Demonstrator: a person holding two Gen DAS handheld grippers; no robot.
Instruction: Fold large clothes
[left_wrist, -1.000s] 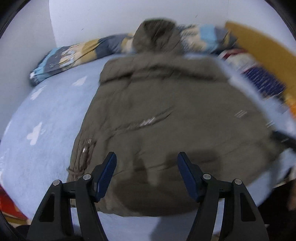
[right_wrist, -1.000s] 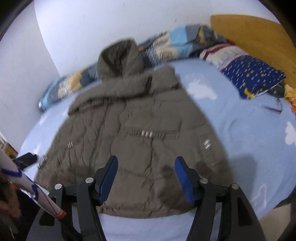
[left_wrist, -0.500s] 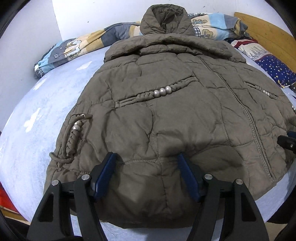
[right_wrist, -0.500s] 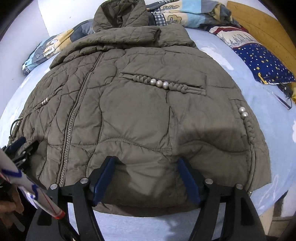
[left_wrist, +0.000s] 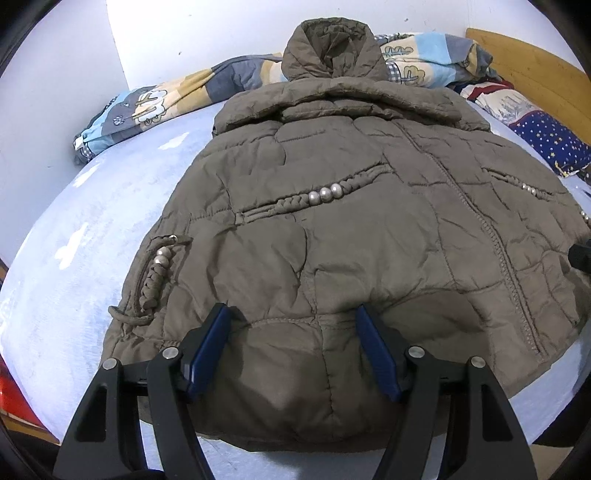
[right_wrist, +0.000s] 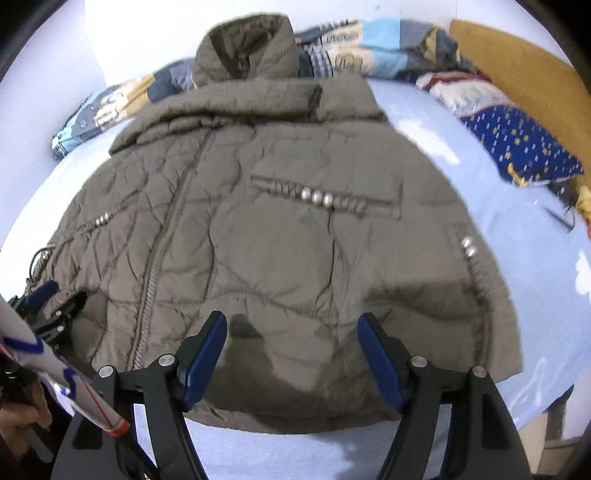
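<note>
Here both the left gripper (left_wrist: 291, 341) and right gripper (right_wrist: 291, 349) gape empty over the jacket (left_wrist: 369, 240) hem.

Plain white walls (left_wrist: 155, 33) behind, meeting in a corner. Bed (left_wrist: 92, 229) covered in a pale blue sheet with faint white shapes. Patchwork quilt (left_wrist: 166, 99) bunched along the far wall. Wooden headboard (right_wrist: 517, 66) at right, with a dark blue star-print pillow (right_wrist: 517, 144) beside it. Even, soft light.
</note>
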